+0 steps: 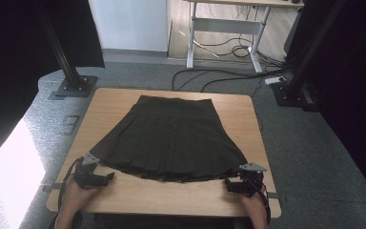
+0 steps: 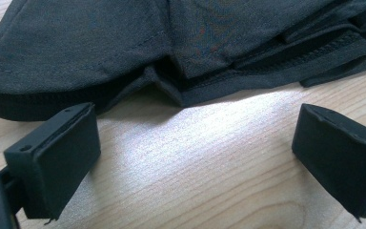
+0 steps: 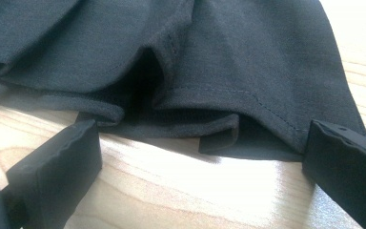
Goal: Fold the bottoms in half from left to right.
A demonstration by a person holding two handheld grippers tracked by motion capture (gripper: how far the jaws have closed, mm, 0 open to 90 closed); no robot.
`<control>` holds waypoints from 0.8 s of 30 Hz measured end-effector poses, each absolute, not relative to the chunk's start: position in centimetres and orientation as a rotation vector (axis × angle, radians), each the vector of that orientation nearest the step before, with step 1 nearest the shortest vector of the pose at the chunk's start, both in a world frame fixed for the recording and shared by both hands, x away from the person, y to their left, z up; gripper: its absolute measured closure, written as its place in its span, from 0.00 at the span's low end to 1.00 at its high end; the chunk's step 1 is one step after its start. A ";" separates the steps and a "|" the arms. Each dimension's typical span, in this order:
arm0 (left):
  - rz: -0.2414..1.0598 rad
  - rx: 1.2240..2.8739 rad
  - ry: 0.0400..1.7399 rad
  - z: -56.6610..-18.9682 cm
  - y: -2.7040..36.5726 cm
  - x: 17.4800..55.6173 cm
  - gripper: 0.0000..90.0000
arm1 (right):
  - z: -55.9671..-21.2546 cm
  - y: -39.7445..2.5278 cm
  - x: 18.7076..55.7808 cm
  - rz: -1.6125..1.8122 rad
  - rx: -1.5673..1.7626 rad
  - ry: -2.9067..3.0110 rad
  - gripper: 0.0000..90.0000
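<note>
High view: a dark pleated fabric skirt (image 1: pixel 167 138) lies flat on a light wooden bench (image 1: pixel 171 195), waistband at the far side, hem toward the person. The left gripper (image 1: pixel 106 177) sits at the hem's left corner, the right gripper (image 1: pixel 229 185) at its right corner, each held by a hand.

Left gripper view: jaws spread wide, empty, bare wood between them just short of the skirt's layered hem (image 2: pixel 209 90).

Right gripper view: jaws likewise released; the right jaw seems to touch the hem (image 3: pixel 248 119).

Black pleated skirt (image 1: pixel 169 138) flat on table (image 1: pixel 181 195).
</note>
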State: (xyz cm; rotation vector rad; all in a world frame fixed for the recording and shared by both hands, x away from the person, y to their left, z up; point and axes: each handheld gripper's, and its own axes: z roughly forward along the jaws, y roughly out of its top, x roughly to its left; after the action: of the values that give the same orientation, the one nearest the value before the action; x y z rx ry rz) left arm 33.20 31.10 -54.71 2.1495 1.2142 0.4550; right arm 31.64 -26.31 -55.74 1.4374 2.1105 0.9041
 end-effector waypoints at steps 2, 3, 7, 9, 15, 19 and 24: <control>0.456 2.149 1.217 -54.7 31.1 33.2 0.02 | -55.7 -26.3 31.6 0.904 1.438 2.110 0.00; 0.456 2.149 1.218 -54.7 31.1 33.2 0.02 | -55.7 -26.3 31.6 0.904 1.438 2.110 0.00; 0.456 2.148 1.220 -54.7 31.1 33.2 0.02 | -55.7 -26.3 31.6 0.904 1.437 2.111 0.00; 0.456 2.149 1.220 -54.7 31.1 33.2 0.02 | -55.7 -26.3 31.6 0.904 1.437 2.111 0.00; 0.451 2.146 1.217 -54.7 31.2 33.1 0.02 | -55.7 -26.4 31.6 0.909 1.431 2.118 0.00; 0.435 2.149 1.236 -54.4 31.4 33.2 0.00 | -55.6 -26.5 31.6 0.914 1.449 2.116 0.01; 0.464 2.116 1.214 -52.8 32.2 33.6 0.00 | -54.6 -26.5 31.4 0.917 1.459 2.113 0.03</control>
State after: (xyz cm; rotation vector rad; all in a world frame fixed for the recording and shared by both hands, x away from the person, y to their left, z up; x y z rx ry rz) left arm 33.59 32.19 -52.83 2.1162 1.2140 0.4635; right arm 31.41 -26.55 -54.55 1.4591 2.1129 0.9174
